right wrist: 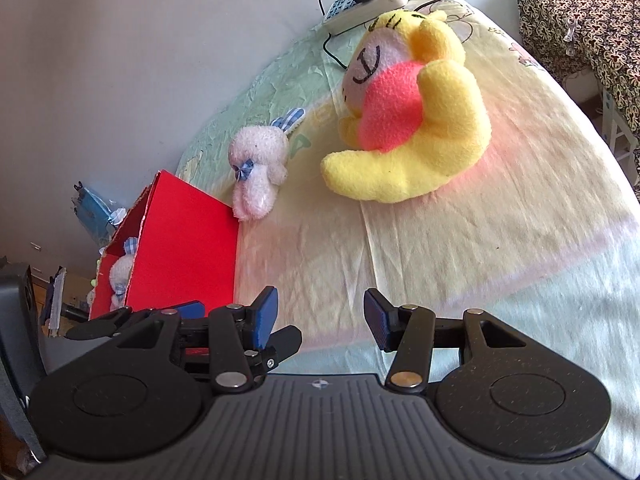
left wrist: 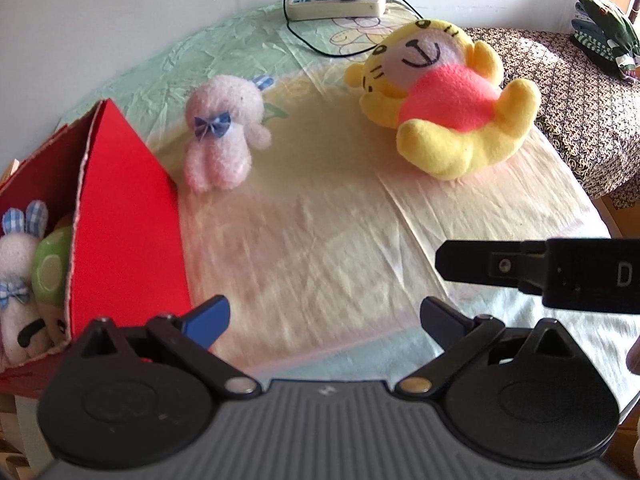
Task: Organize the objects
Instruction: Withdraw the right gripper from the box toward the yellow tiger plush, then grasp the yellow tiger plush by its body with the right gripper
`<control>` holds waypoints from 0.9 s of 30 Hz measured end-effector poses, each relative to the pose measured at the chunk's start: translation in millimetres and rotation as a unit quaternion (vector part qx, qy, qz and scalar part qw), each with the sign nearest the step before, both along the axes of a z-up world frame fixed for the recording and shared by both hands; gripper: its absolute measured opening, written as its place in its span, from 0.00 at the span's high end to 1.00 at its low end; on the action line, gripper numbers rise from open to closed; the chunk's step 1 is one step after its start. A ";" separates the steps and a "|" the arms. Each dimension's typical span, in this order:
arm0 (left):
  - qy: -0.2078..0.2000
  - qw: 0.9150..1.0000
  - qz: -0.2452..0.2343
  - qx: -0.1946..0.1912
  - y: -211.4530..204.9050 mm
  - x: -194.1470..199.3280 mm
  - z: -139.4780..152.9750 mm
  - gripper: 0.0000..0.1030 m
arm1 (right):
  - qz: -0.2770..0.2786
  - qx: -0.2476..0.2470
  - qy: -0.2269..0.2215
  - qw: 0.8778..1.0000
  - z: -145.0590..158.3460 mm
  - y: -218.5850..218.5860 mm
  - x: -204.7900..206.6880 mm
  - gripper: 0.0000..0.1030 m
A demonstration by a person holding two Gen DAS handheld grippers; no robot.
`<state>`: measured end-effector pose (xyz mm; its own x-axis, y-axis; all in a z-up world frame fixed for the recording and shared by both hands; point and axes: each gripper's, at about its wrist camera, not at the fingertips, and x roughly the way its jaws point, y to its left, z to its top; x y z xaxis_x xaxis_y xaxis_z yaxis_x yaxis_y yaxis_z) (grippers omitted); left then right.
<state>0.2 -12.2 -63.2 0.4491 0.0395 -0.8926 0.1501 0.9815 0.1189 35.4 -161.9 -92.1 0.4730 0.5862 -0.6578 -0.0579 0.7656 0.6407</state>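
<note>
Lying near red box (left wrist: 128, 216): pink bunny (left wrist: 222, 136), yellow tiger (left wrist: 448, 96).

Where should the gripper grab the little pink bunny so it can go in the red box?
Probably round the pink bunny's soft middle, just under its blue bow, coming straight in from the front. It sits upright facing the left gripper, whose jaws are open, and the body looks narrow and squashy. Its left side nearly touches the red box, so there is little room there.

So the bed (left wrist: 320, 240) had a wrinkly pastel cartoon-print sheet on it. Lying right on it were a yellow plush tiger in a pink shirt (left wrist: 444, 100), a small pink plush bunny with a blue bow (left wrist: 222, 136), an open red cardboard box (left wrist: 128, 220), and a white power strip (left wrist: 336, 2) back by the wall.
</note>
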 end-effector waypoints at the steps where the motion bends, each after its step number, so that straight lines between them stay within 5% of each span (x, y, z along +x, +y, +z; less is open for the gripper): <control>1: 0.006 1.000 -0.002 -0.001 0.5 0.1 -3.6 0.03 | -0.001 0.000 0.002 1.000 -0.9 0.8 0.3 0.50; 12: 0.027 0.999 -0.004 -0.032 7.5 4.2 -21.2 0.03 | -0.006 0.008 0.019 1.000 -10.0 4.4 1.1 0.50; 20: 0.019 0.995 -0.021 -0.092 2.9 9.2 -27.7 0.03 | -0.040 0.020 0.018 0.999 -17.3 -17.8 -0.3 0.50; 27: 0.013 0.984 -0.038 -0.176 -1.1 20.3 -28.0 0.03 | -0.089 0.046 0.003 0.995 -25.2 -50.9 1.8 0.50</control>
